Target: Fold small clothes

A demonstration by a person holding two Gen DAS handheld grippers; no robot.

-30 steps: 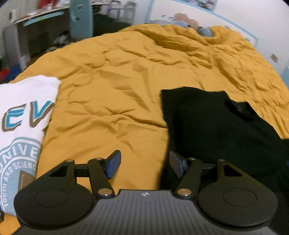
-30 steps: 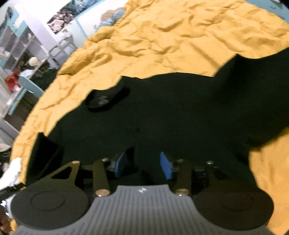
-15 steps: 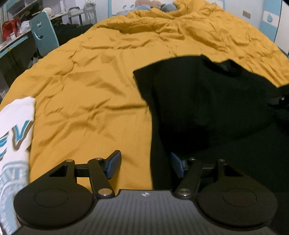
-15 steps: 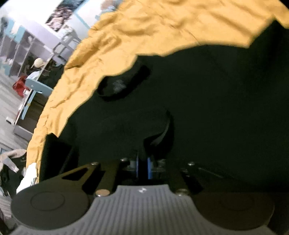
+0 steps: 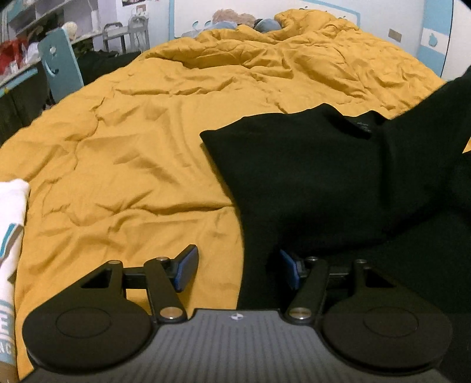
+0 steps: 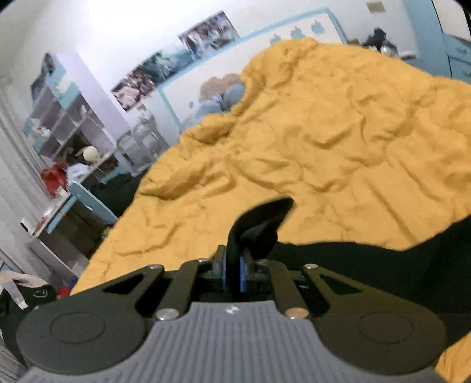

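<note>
A black shirt [image 5: 318, 176] lies on the orange duvet [image 5: 147, 141], partly folded, collar label toward the far right. My left gripper [image 5: 238, 269] is open, low over the shirt's near left edge, which runs between its blue pads. My right gripper [image 6: 232, 275] is shut on a pinch of the black shirt [image 6: 259, 227] and holds it raised, the cloth sticking up above the pads. The lifted part rises at the right edge of the left wrist view.
A folded white printed T-shirt [image 5: 11, 224] lies at the left edge of the bed. Pillows and soft toys [image 5: 235, 22] sit at the headboard. A blue chair [image 5: 59, 64] and cluttered desk and shelves [image 6: 67, 153] stand left of the bed.
My right gripper closed on the black shirt and has lifted it up off the bed. My left gripper has shifted right, to the shirt's near edge, still open.
</note>
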